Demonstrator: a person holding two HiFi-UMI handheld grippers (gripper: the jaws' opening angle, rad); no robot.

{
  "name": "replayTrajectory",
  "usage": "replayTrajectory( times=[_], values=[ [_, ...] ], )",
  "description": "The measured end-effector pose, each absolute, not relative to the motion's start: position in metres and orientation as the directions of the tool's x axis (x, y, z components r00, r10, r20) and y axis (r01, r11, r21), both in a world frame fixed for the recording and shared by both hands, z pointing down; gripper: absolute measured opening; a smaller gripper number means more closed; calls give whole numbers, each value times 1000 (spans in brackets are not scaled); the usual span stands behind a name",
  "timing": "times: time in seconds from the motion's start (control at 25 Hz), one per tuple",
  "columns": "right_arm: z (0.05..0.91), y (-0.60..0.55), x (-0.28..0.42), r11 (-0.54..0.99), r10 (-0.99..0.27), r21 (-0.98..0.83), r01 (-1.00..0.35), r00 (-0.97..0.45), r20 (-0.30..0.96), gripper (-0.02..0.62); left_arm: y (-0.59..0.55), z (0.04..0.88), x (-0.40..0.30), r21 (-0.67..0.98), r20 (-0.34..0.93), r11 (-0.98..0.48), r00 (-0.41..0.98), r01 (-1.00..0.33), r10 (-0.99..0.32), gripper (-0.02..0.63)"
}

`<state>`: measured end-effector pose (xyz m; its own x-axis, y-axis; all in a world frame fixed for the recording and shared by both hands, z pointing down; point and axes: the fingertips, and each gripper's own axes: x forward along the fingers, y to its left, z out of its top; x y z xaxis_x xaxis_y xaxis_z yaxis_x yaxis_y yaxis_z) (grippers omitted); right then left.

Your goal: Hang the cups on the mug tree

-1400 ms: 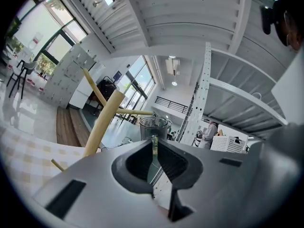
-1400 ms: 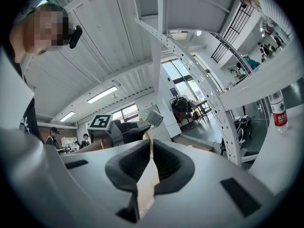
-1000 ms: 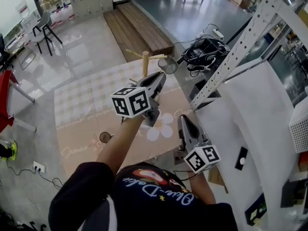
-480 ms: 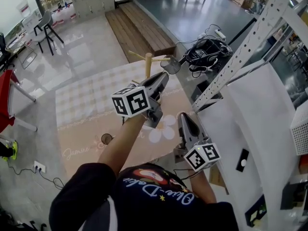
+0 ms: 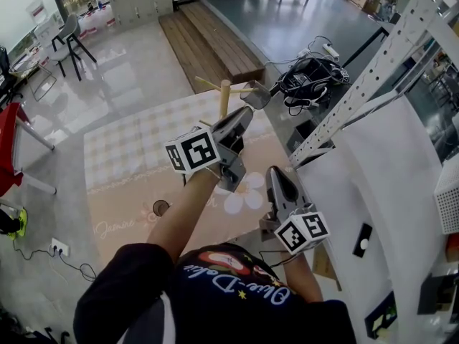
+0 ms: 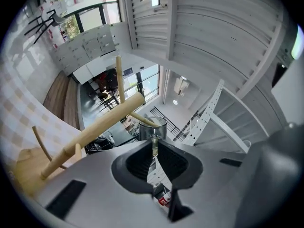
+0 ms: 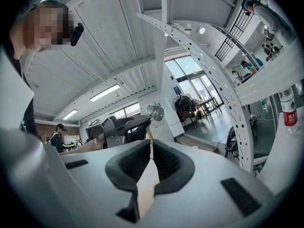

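1. You have two cups in sight. One clear glass cup (image 6: 153, 127) is up in the air at the far right of the mug tree (image 5: 225, 99). The second cup (image 5: 161, 208) stands alone on the table (image 5: 129, 149), near you and to the left, well apart from the tree.
2. Your left gripper (image 6: 154, 148) pinches the raised cup by its thin handle, with both pads closed on it. The cup sits just beyond the jaw tips.
3. In the left gripper view, the tip of one wooden peg (image 6: 141, 118) reaches the raised cup's rim. Whether it goes inside cannot be told.
4. There is one mug tree, a pale wooden post on a wooden base at the far side of the table. Four pegs show in the left gripper view: the one at the cup, one pointing away above the post, and two lower ones near the base. No cup hangs clear on any of them.
5. Your right gripper (image 7: 151, 144) has its jaws pressed together with nothing between them. In the head view it is nearer you and to the right of the left gripper, apart from the tree and both cups.
6. Each gripper carries one marker cube, so two in all.
7. The table wears one checked cloth with a flower print.
8. Beyond it, on the right, are one slanted perforated metal beam (image 5: 373, 63) and one tangle of dark cables (image 5: 310, 77). One wooden platform (image 5: 208, 41) lies on the floor at the far side.
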<state>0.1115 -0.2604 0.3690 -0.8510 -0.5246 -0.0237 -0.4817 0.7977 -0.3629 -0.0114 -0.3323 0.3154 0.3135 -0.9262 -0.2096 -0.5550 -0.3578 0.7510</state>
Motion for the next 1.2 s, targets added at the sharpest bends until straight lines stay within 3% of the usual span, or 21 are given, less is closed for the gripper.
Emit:
replayTrajectory(
  times=[1.2],
  values=[
    [371, -257, 109, 806, -510, -359, -470, -860, -20, 26, -329, 317, -29, 879, -347, -402, 236, -255, -908, 38]
  ],
)
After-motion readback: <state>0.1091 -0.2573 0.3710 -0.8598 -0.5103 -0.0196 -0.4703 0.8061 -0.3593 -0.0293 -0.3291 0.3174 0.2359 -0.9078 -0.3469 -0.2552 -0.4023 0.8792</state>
